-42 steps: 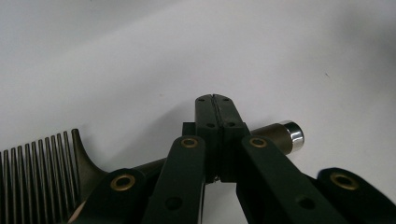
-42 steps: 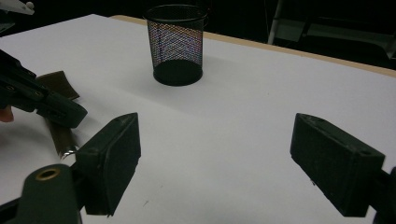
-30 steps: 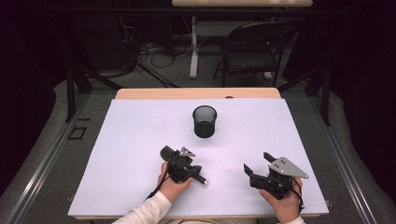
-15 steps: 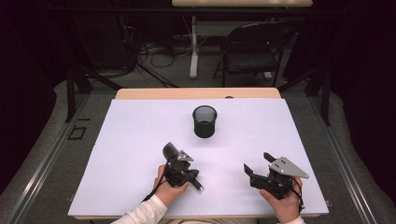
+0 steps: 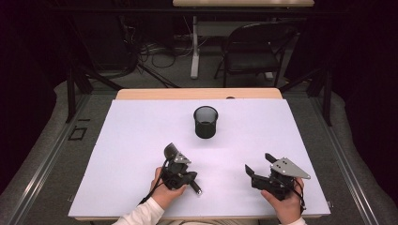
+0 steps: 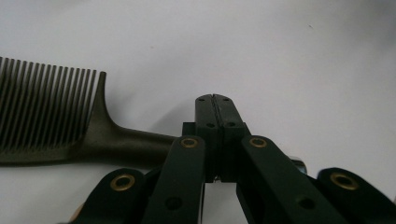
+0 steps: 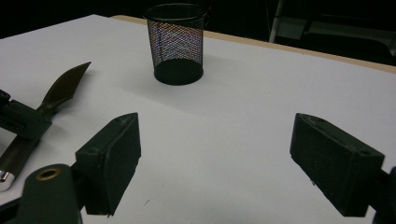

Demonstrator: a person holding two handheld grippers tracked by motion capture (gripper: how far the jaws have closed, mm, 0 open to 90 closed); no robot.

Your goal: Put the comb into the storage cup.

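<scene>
A dark comb (image 5: 170, 151) lies slanted at the front of the white table (image 5: 141, 131), its toothed head pointing away from the person. My left gripper (image 5: 177, 161) is shut on the comb's handle. In the left gripper view the jaws (image 6: 215, 99) meet, with the comb (image 6: 56, 116) running off to the left and its silver tip (image 6: 297, 163) at the right. My right gripper (image 5: 258, 162) is held at the front right, open, with nothing between its jaws (image 7: 215, 126). From there the comb (image 7: 63, 88) and the left gripper (image 7: 21, 121) show at the left.
A black mesh cup (image 5: 205, 122) stands upright near the table's middle, and in the right gripper view the cup (image 7: 176, 42) is straight ahead. A folding chair (image 5: 253, 51) and cables are on the floor beyond the wooden far edge (image 5: 197, 93).
My left gripper has turned a little with the comb, so the handle's end has swung toward the person. The right gripper has not moved.
</scene>
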